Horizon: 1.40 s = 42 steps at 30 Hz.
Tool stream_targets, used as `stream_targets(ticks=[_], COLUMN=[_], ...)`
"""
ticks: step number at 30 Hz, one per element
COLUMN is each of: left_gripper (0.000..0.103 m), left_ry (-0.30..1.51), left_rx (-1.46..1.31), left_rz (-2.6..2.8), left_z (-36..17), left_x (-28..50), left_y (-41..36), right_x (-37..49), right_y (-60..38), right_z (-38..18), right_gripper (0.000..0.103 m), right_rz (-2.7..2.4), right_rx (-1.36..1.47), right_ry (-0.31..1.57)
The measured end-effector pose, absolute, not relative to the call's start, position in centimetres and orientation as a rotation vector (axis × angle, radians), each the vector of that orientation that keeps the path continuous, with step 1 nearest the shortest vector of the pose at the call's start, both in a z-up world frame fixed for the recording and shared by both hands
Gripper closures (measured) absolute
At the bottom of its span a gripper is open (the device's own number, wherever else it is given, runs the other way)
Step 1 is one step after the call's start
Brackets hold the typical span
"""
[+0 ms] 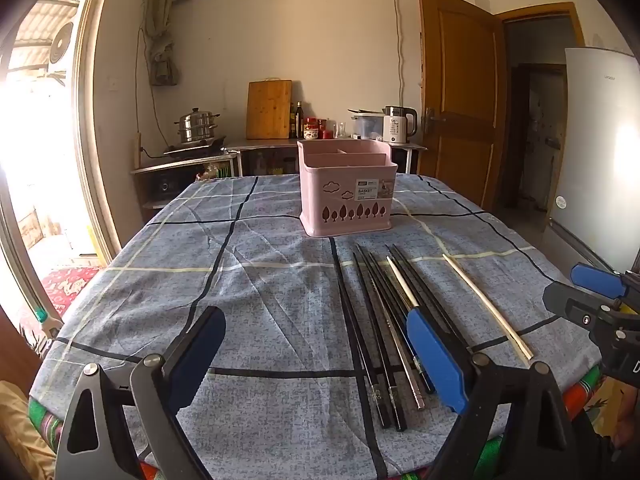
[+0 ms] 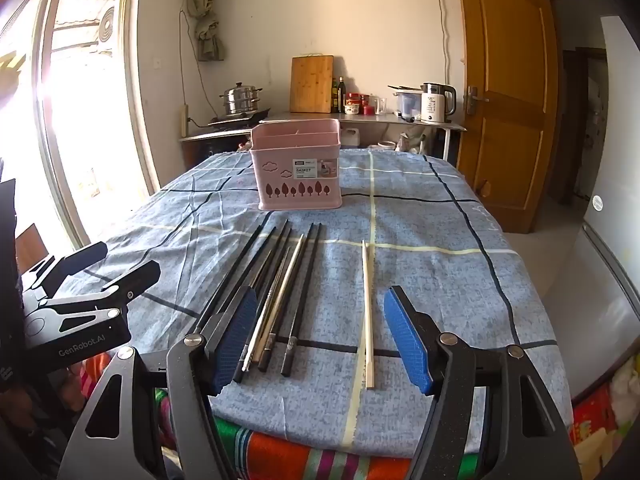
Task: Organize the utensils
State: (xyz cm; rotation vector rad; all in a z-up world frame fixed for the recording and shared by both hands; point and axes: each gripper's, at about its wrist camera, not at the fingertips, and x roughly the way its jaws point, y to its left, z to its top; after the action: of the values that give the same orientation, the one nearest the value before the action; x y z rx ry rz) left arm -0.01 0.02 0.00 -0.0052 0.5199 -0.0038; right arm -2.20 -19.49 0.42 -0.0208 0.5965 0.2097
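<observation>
A pink utensil basket [image 1: 347, 192] with compartments stands upright at the table's far middle; it also shows in the right wrist view [image 2: 298, 178]. Several black and metal chopsticks [image 1: 380, 320] lie side by side in front of it, also in the right wrist view [image 2: 280, 288]. One pale wooden chopstick [image 1: 486, 306] lies apart to their right, also in the right wrist view [image 2: 368, 312]. My left gripper [image 1: 316, 356] is open and empty above the near table edge, left of the chopsticks. My right gripper [image 2: 320, 340] is open and empty, over the chopsticks' near ends.
The table carries a blue checked cloth [image 1: 240, 280]. The right gripper shows at the left wrist view's right edge [image 1: 600, 304]; the left gripper shows at the right wrist view's left [image 2: 88, 296]. A counter with pots, cutting board and kettle stands behind; a fridge [image 1: 600, 140] is right.
</observation>
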Motion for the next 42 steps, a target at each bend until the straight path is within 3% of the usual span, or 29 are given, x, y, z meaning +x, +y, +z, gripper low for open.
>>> stream_targets(ticks=[42], left_gripper=[0.011], left_ry=[0.514], left_rx=[-0.004], left_rz=[-0.002], left_z=[-0.02], left_x=[0.03], left_y=[-0.08], right_x=[-1.92], right_y=[-19.25], right_z=[0.26], right_gripper=[0.036], right_rz=[0.215], right_rx=[-0.018], right_ry=[0.603])
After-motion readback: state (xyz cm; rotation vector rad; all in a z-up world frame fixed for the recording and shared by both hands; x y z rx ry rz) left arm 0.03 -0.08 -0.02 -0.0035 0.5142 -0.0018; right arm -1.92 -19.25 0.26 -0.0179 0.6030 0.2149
